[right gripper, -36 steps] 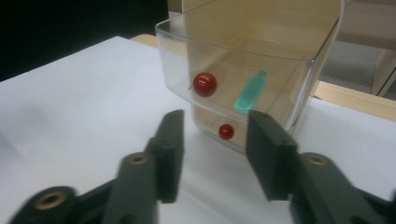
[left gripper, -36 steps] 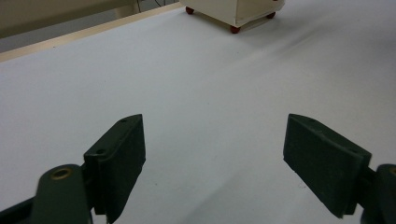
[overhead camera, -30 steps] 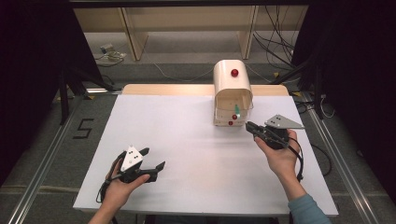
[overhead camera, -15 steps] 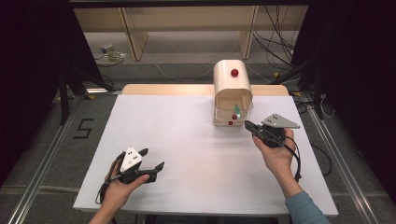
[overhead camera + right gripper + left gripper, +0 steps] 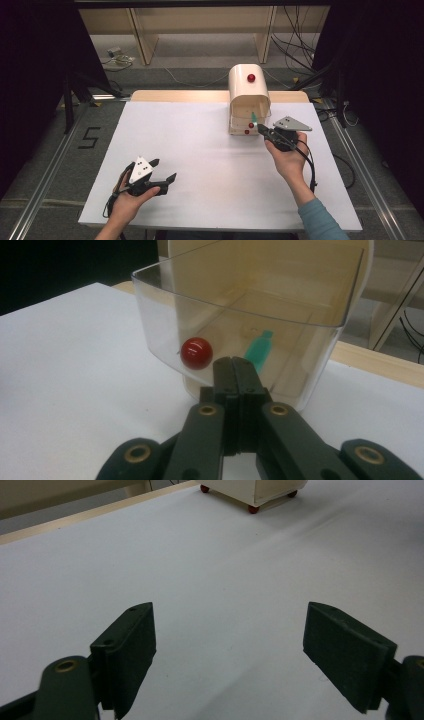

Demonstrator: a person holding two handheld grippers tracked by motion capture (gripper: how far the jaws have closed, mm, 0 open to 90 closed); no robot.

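since the earlier frame the right hand-held gripper [image 5: 261, 129] has crept toward 11 o'clock, jaws pressed together and empty, tips just short of the clear drawer [image 5: 240, 315] and its red knob [image 5: 196, 353] at 12. a green piece [image 5: 259, 349] lies inside. left hand-held gripper [image 5: 162, 171] rests wide open, well apart on the surface [image 5: 200, 150].

A white tabletop [image 5: 200, 165] with a bare wooden strip [image 5: 180, 96] along its far edge stands on a grey carpeted floor [image 5: 45, 165], where a black numeral 5 [image 5: 89, 137] is marked to the left. Metal rails [image 5: 35, 205] run along both sides. Beyond the tabletop stands pale wooden shelving [image 5: 200, 25], with loose cables [image 5: 295, 55] and a small plug block [image 5: 114, 52] lying on the floor near it.
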